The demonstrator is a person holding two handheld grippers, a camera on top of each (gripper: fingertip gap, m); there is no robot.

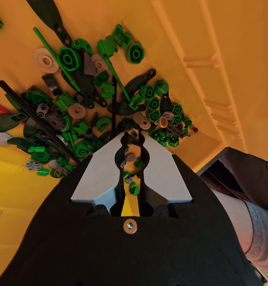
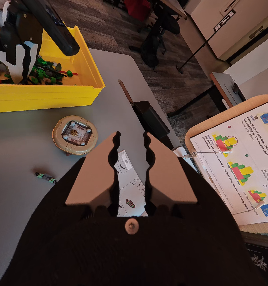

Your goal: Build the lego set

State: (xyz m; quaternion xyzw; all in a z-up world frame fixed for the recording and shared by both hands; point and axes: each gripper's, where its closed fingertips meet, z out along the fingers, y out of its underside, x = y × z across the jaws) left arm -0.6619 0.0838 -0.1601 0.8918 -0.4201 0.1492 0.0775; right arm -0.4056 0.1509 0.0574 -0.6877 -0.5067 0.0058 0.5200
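Grey table – patterned dark carpet beyond, black chair, pale walls.

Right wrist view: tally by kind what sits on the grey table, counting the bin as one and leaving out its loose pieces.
Yellow bin: 1
Round tan model: 1
Short brick strip: 1
Instruction booklet: 1
Total: 4

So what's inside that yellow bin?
The yellow bin holds a heap of loose lego pieces: mostly green ones, dark leaf shapes, tan discs, black rods. The left gripper reaches in, open, and its fingers cover some pieces.
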